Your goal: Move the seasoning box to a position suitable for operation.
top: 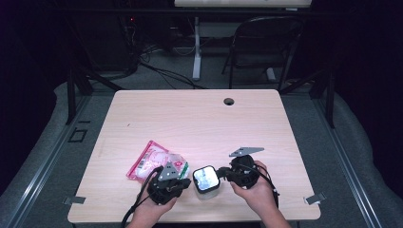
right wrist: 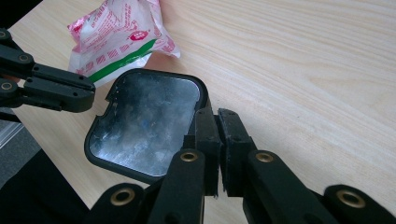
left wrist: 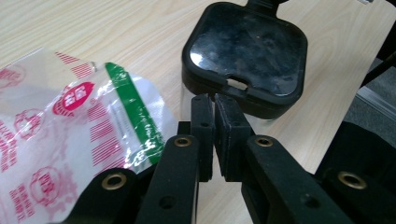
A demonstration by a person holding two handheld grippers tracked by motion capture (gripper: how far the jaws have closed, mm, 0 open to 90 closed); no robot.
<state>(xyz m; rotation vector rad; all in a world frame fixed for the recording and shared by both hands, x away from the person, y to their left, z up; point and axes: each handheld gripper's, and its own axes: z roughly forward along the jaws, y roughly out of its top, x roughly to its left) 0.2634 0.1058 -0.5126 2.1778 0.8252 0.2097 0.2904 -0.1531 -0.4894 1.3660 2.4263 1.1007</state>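
1. Leftmost, a bag [top: 154, 164] printed in pink and red with a green strip lies flat on the table [top: 190, 118], near the front edge; the left gripper view shows the bag [left wrist: 70, 140] as clear plastic at its green-striped end, just beside the jaws.

2. Next, the left gripper [top: 186, 183] is held in the person's left hand [top: 149, 211] at the bag's right end, pointing right toward the box. Its grey plate overlaps the bag's corner from above.

3. Its jaws stand nearly together, a thin slit between them and nothing in it; the left gripper [left wrist: 214, 109] has its tips just short of the box's near wall, and whether they touch it I cannot tell.

4. Between the two grippers sits the box [top: 206, 179], a clear square tub with a black-rimmed lid with a glossy panel. The lid [left wrist: 245, 51] is on and has a small notch at the near edge.

5. On the right, the right gripper [top: 222, 174] points left at the box, held in the right hand [top: 259, 192].

6. Its jaws are also almost closed, a narrow gap and nothing visibly pinched; the right gripper [right wrist: 217, 114] has its tips at the corner of the lid [right wrist: 144, 123], one jaw overlapping the rim.

7. Farther off in that view, the left gripper [right wrist: 91, 95] reaches to the lid's opposite edge.
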